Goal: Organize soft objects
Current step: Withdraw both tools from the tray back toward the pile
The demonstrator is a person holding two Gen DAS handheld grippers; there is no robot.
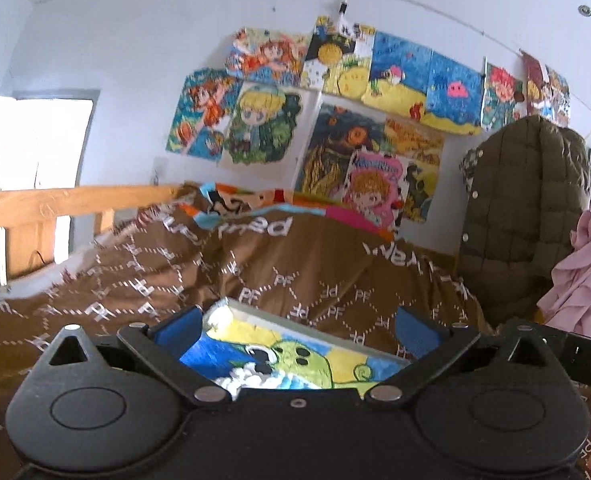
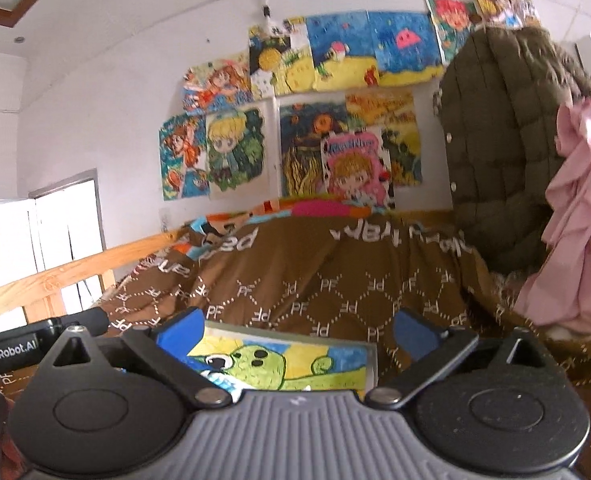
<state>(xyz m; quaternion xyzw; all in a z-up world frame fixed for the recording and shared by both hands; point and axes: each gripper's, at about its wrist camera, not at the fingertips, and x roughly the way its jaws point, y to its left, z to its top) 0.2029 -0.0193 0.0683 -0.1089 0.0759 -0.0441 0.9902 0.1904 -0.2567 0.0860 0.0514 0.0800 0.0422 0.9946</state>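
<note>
A brown quilt with a white "PF" pattern [image 1: 279,268] lies bunched on the bed, also in the right wrist view [image 2: 335,272]. A flat painted picture of a green cartoon creature [image 1: 291,356] lies on the quilt just ahead of both grippers, also in the right wrist view [image 2: 295,360]. My left gripper [image 1: 297,326] is open, its blue-padded fingers spread above the picture, holding nothing. My right gripper [image 2: 297,328] is open the same way. A colourful orange and pink blanket [image 1: 255,200] lies behind the quilt.
A wooden bed rail [image 1: 55,200] runs along the left. An olive quilted jacket [image 1: 523,216] and a pink garment [image 1: 587,272] hang at the right. Several drawings [image 1: 335,100] cover the white wall. The other gripper's body shows at the right edge [image 1: 575,356].
</note>
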